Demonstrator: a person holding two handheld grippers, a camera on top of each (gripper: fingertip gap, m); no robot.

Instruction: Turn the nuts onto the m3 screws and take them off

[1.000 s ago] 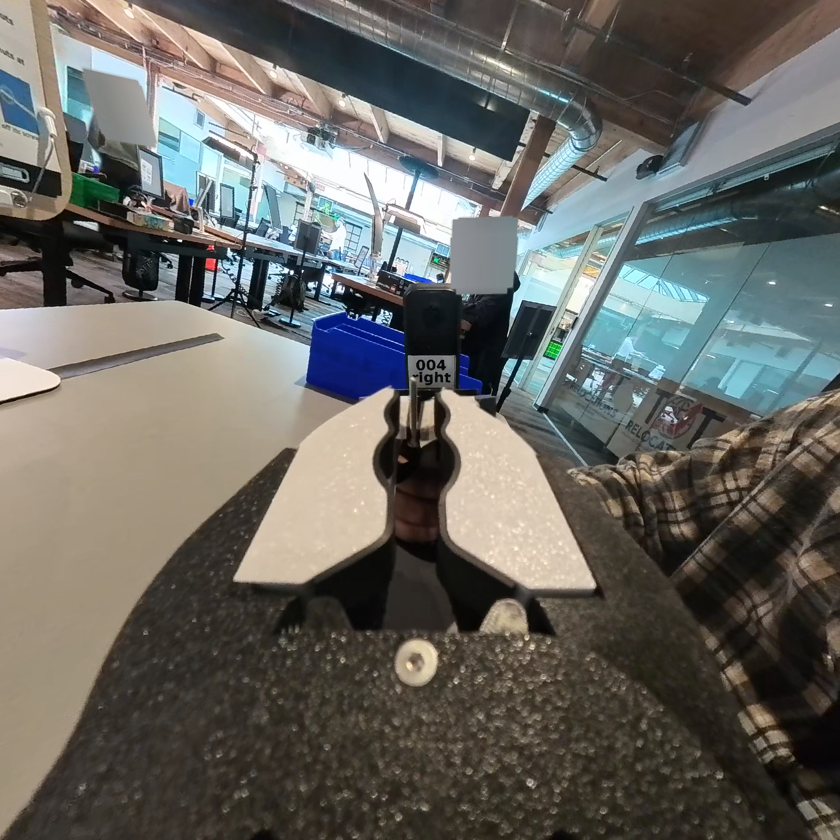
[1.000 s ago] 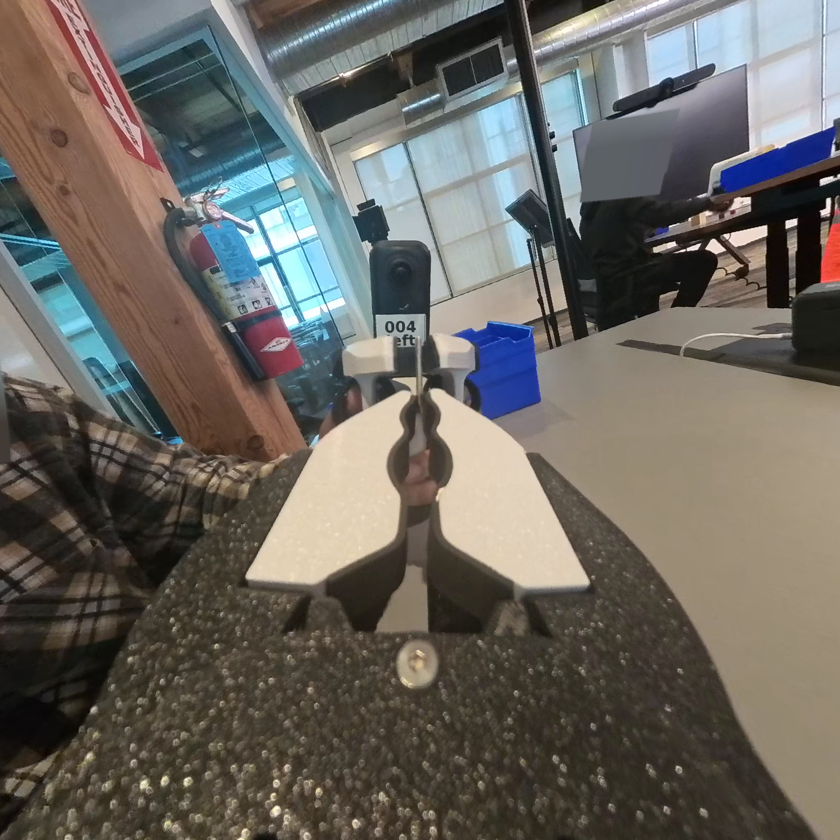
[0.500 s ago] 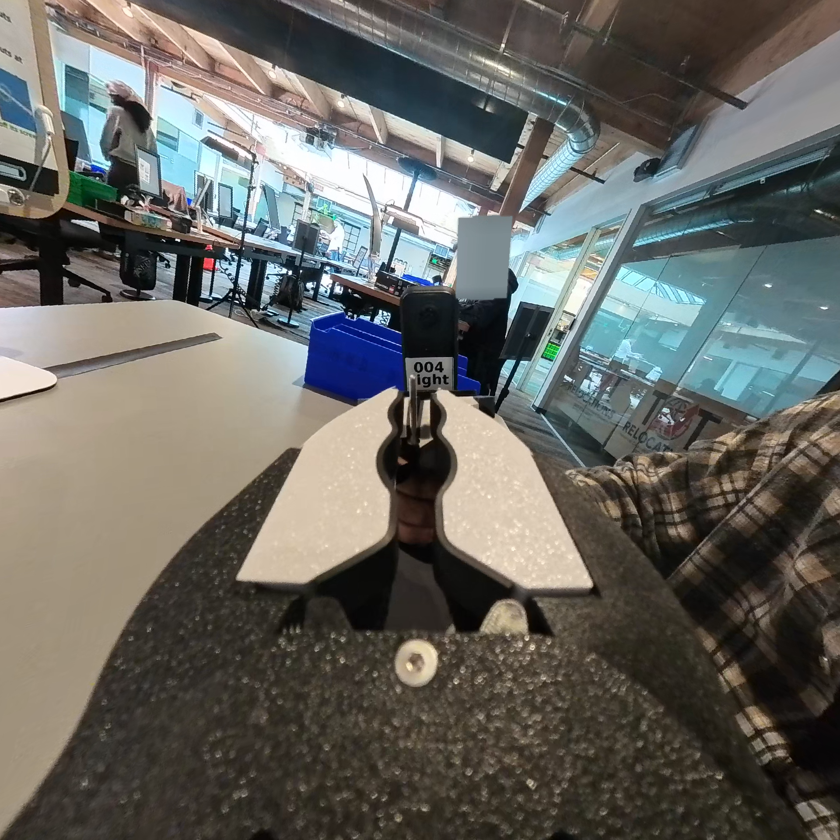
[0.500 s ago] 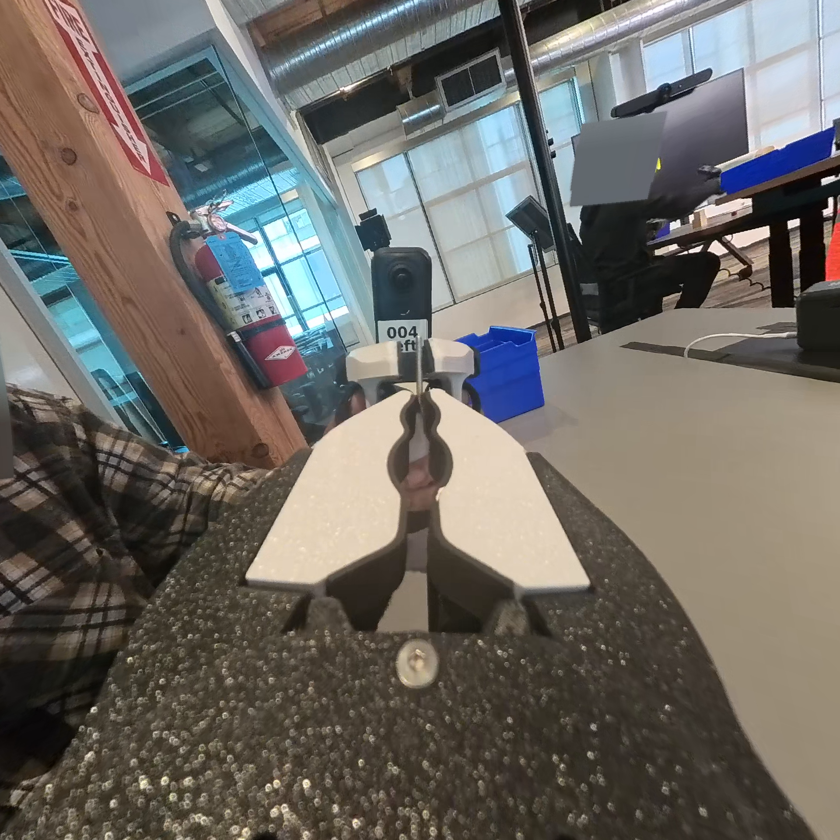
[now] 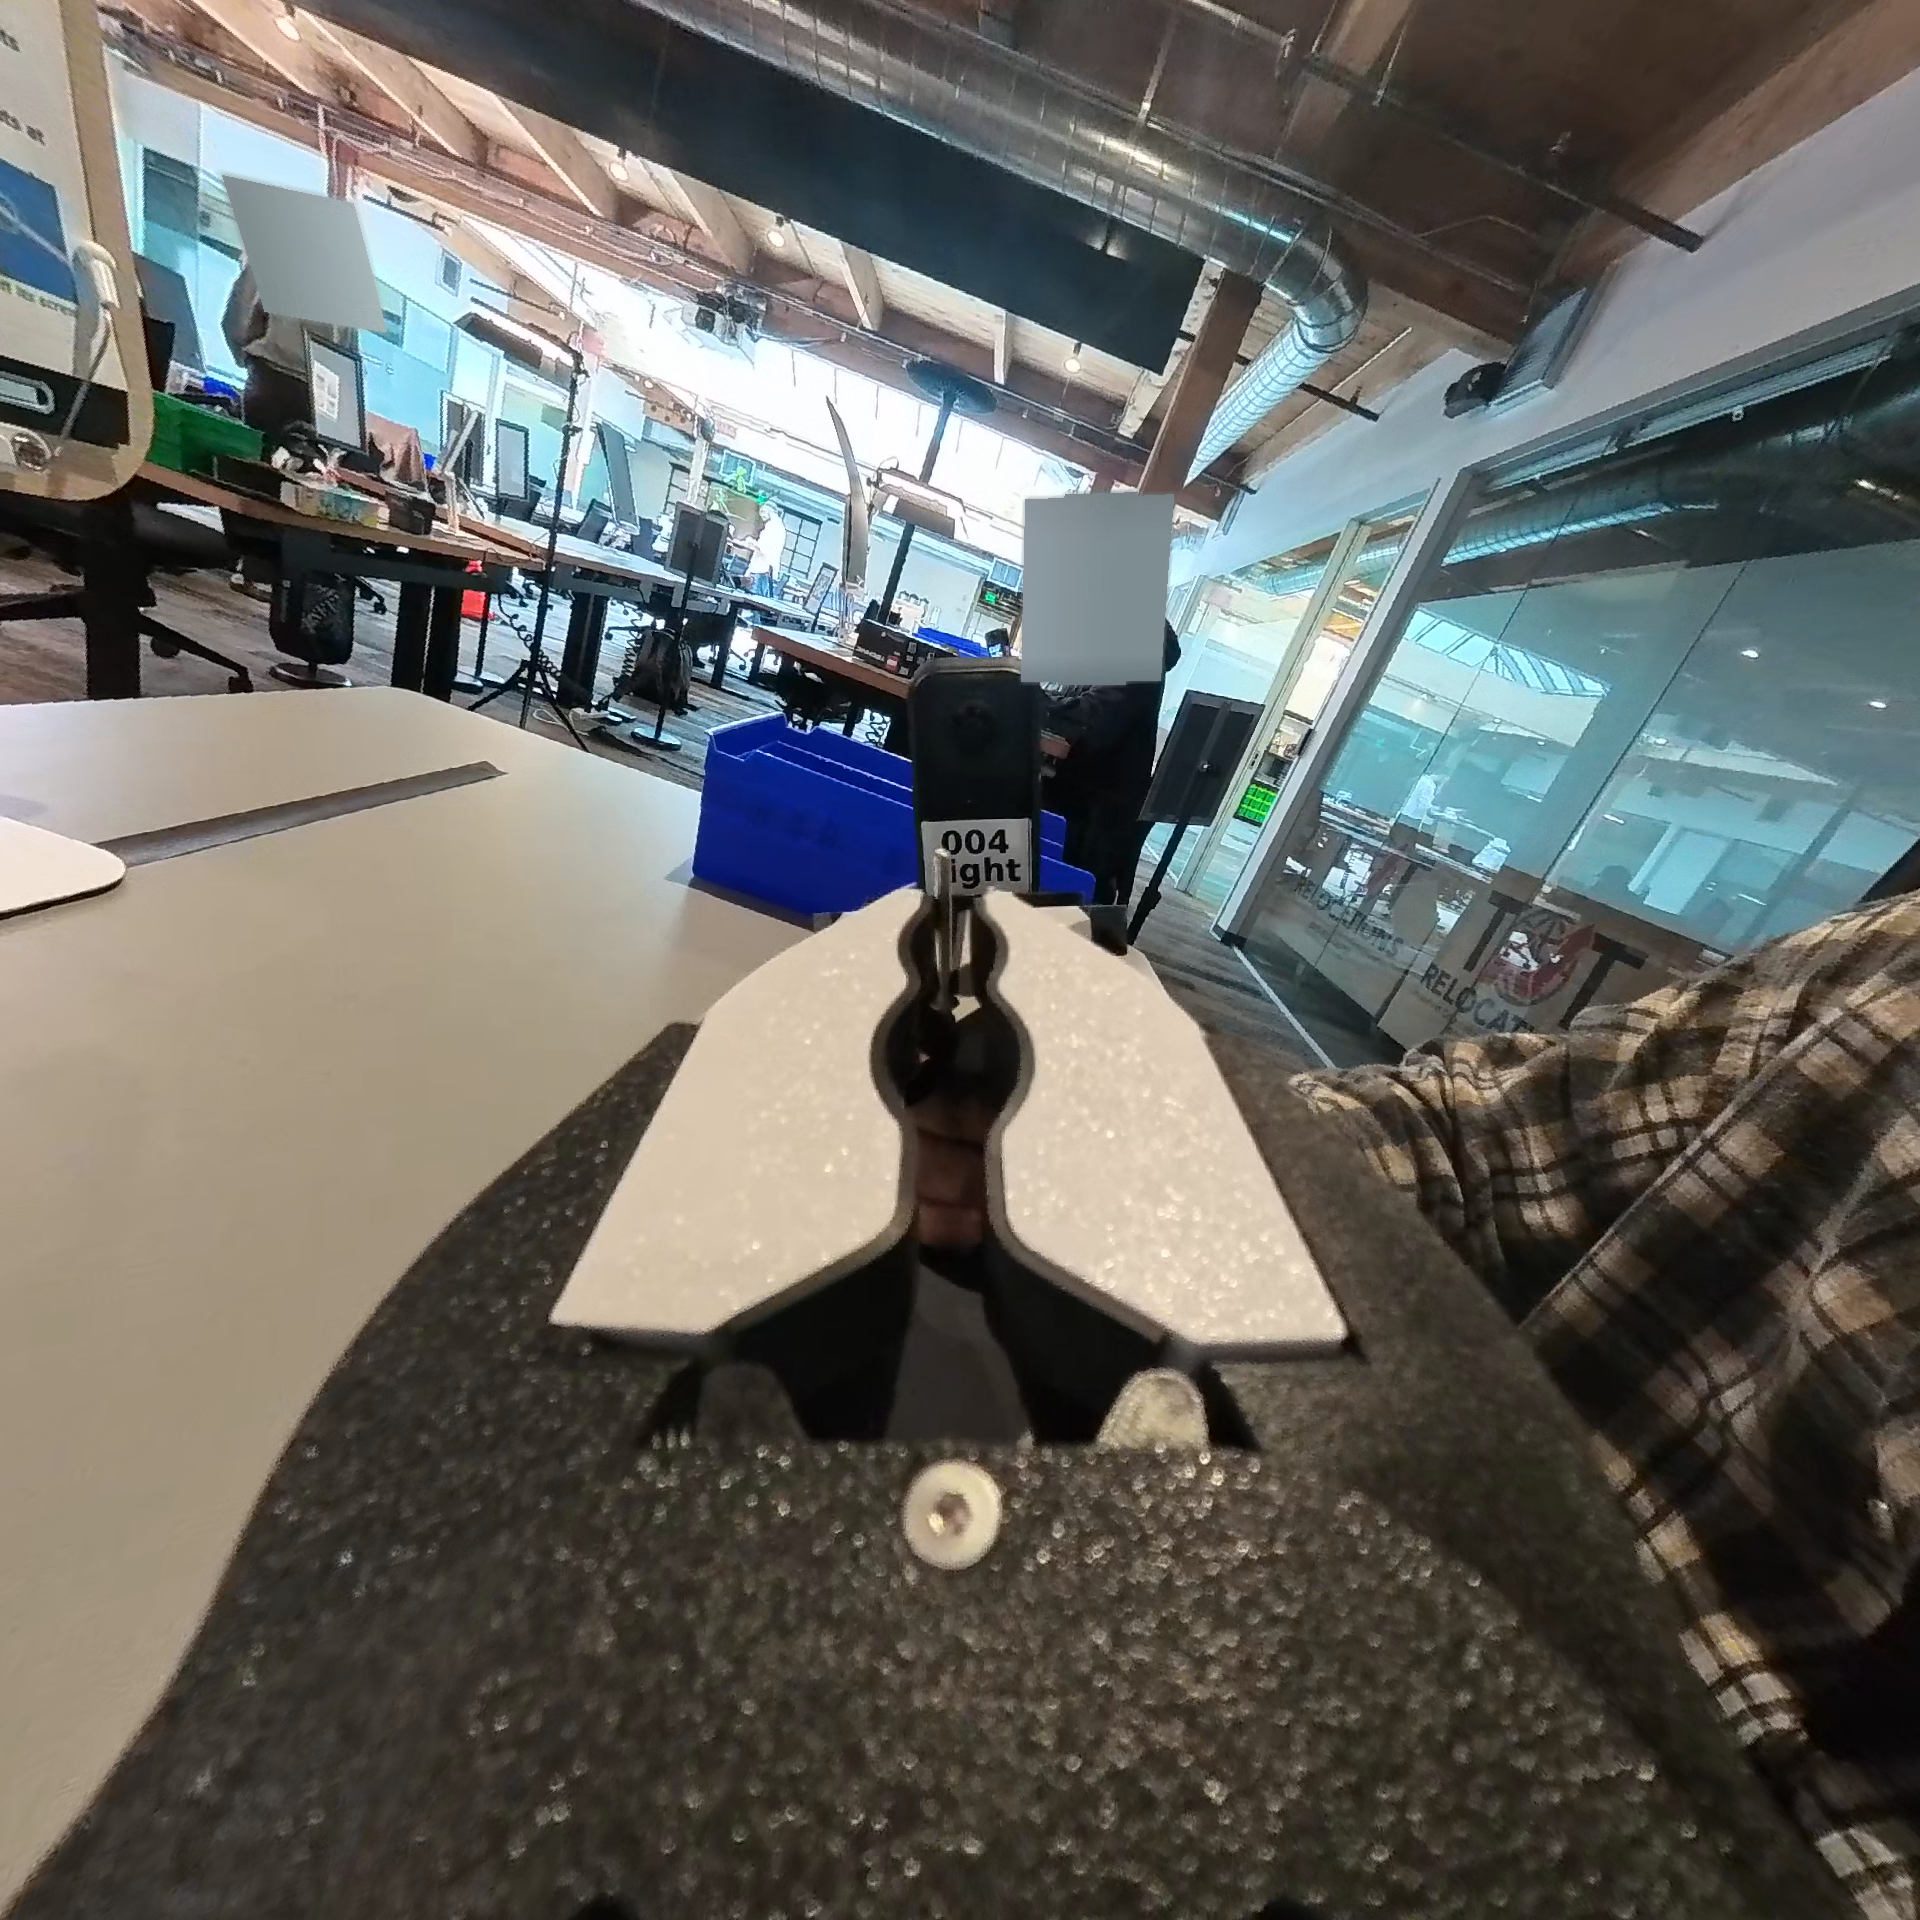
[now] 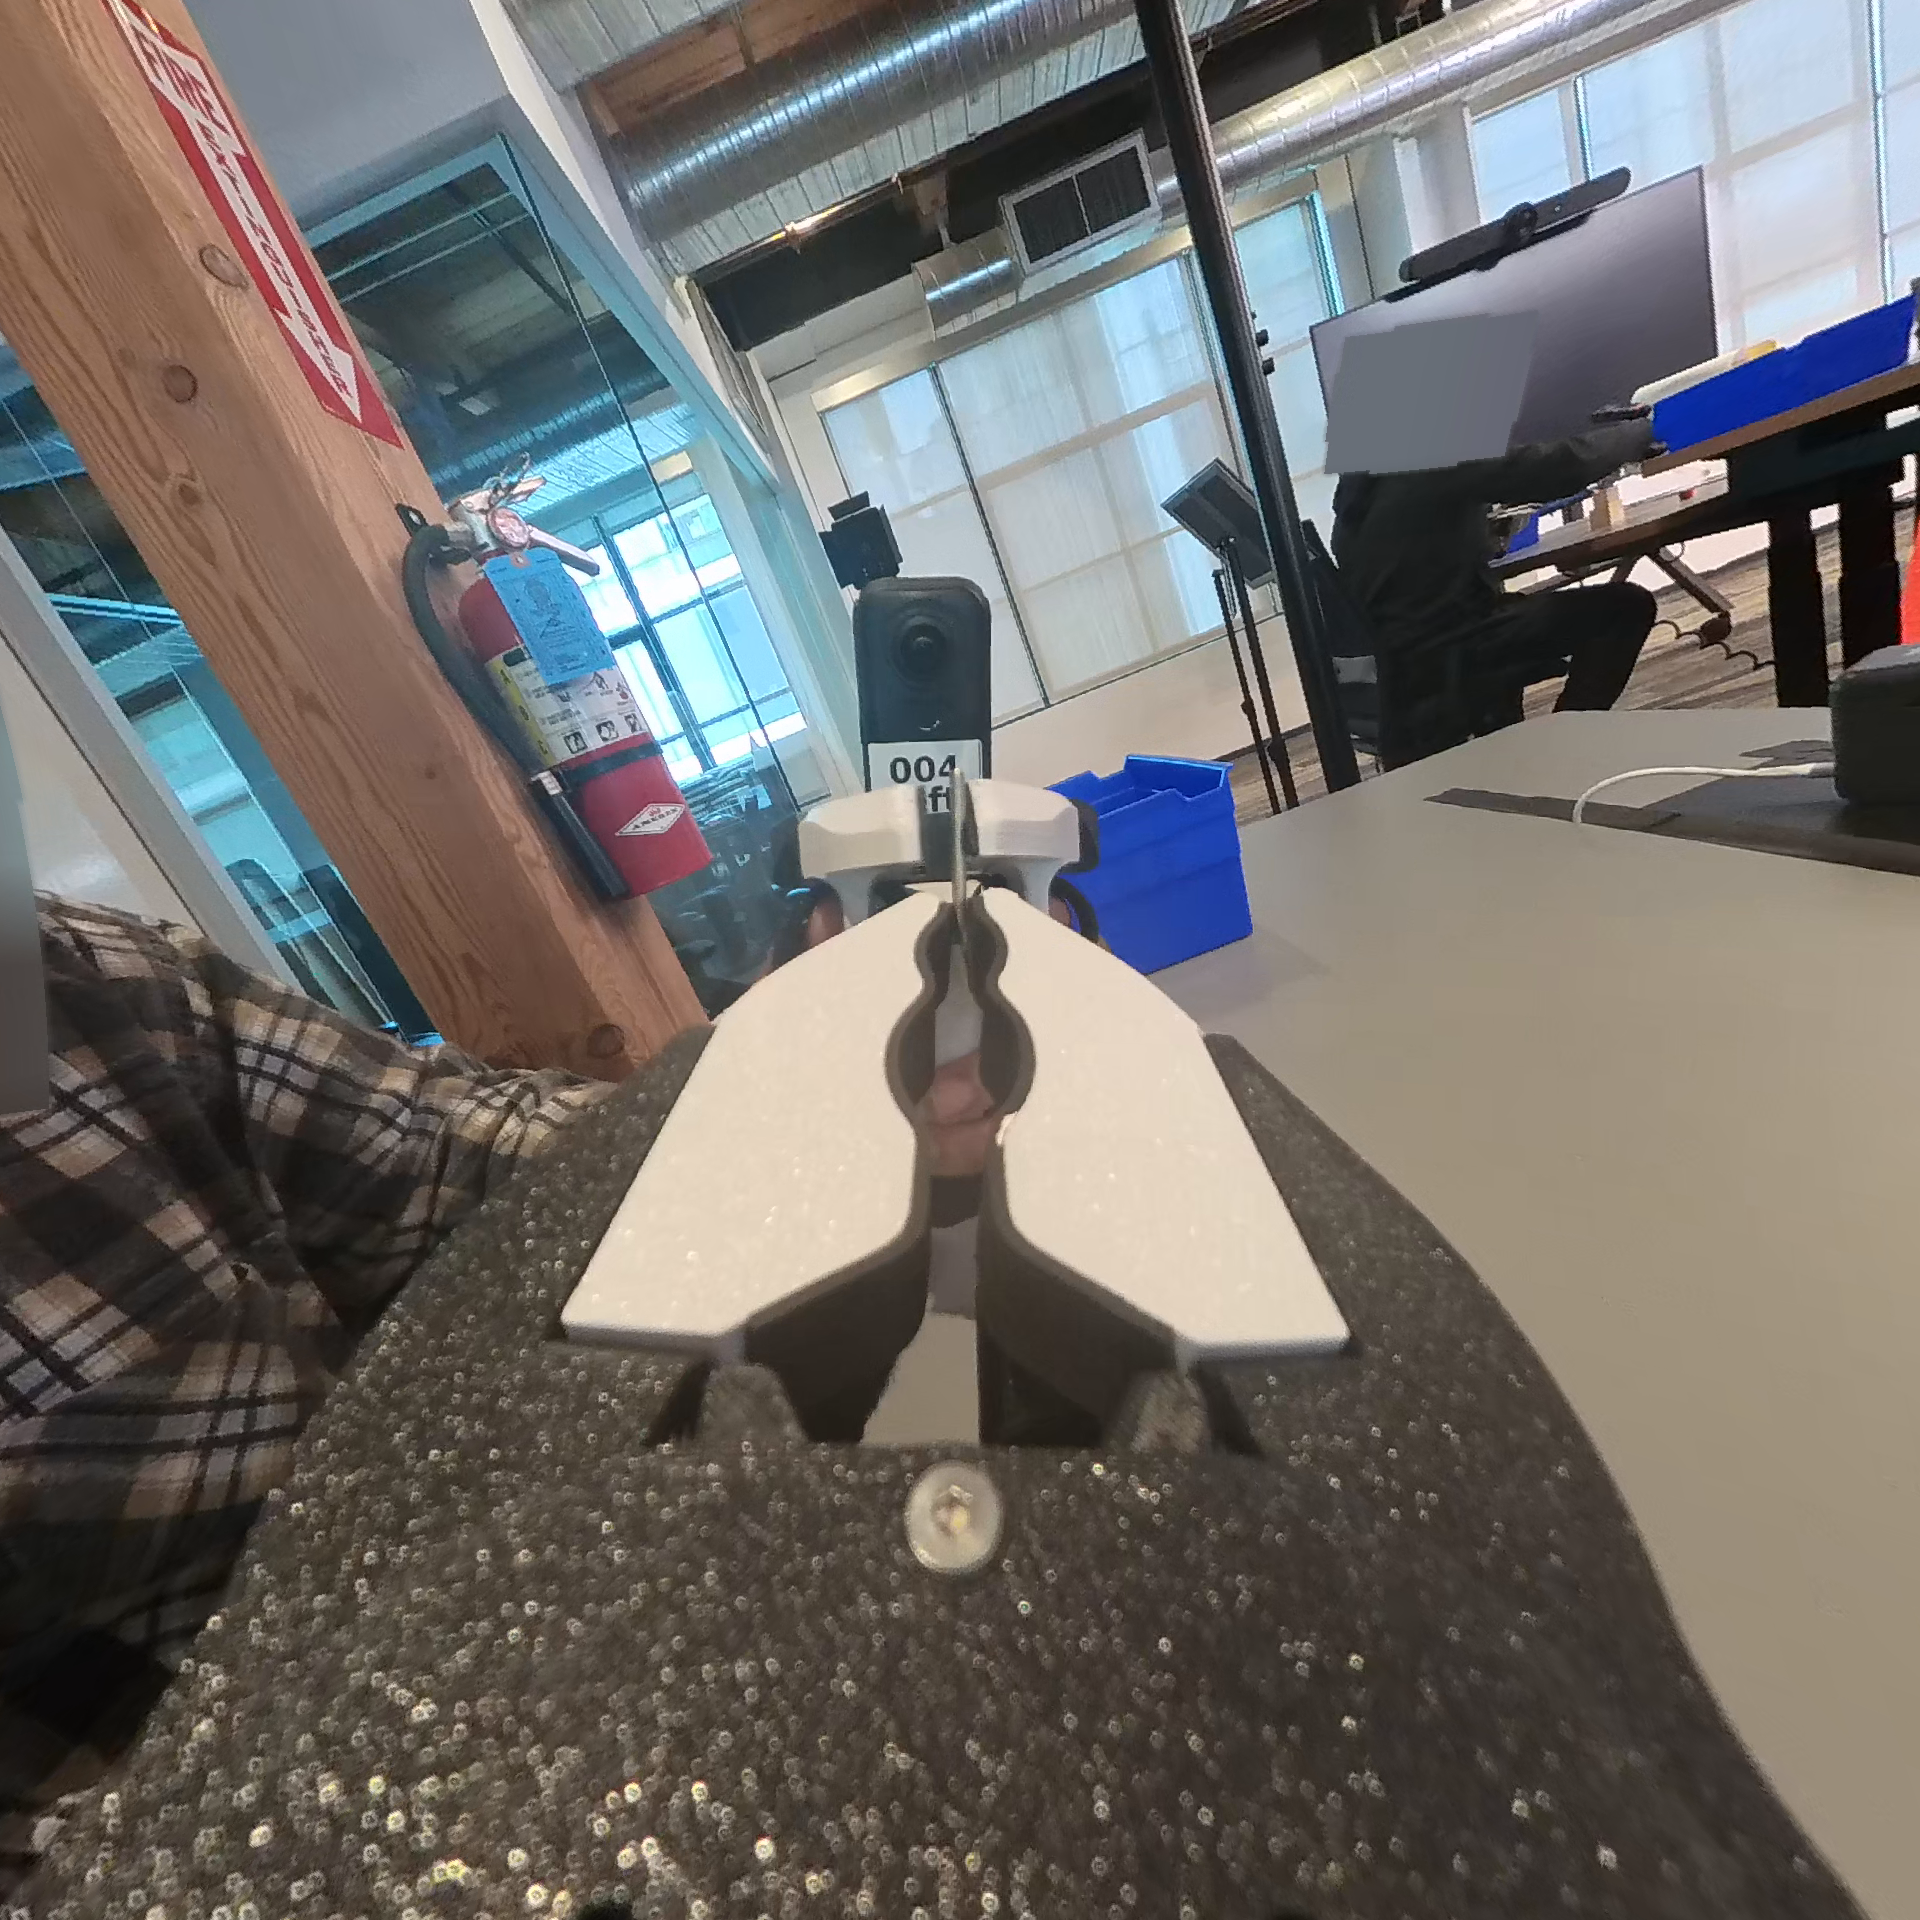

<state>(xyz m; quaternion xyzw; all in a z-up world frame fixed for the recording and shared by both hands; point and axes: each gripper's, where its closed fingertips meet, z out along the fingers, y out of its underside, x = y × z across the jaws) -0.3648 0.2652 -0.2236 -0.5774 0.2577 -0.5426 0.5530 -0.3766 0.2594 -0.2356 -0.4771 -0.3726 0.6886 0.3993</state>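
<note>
- Left wrist view: the left hand-held gripper (image 5: 951, 914) has its 2 white fingers (image 5: 769, 1132) nearly together at the tips, pinching a thin metal screw (image 5: 940, 914) that stands upright and pokes up just past the tips.
- Right behind it sits the right hand-held gripper (image 5: 977, 894), facing this way with its black camera (image 5: 971, 738) on top. From here I can't make out its jaws.
- No nut that I can pick out, too small and partly hidden.
- Grey table (image 5: 312, 987) runs off to the left, with a blue bin (image 5: 800, 821) at its far edge and a plaid sleeve (image 5: 1662, 1247) on the right.
- Right wrist view: the right hand-held gripper (image 6: 961, 920) is closed down to a thin slit at the tips, right at the lower end of that same screw (image 6: 956, 842). I can't tell what's actually pinched in there.
- The left hand-held gripper (image 6: 945, 831) faces it just beyond, its fingers clamped on the screw, the 2 tools almost tip to tip above the table (image 6: 1558, 1039).
- Plaid sleeve (image 6: 208, 1143) on the left, red fire extinguisher (image 6: 582, 727) on a wooden post farther back, blue bin (image 6: 1153, 852) at the far table edge.
</note>
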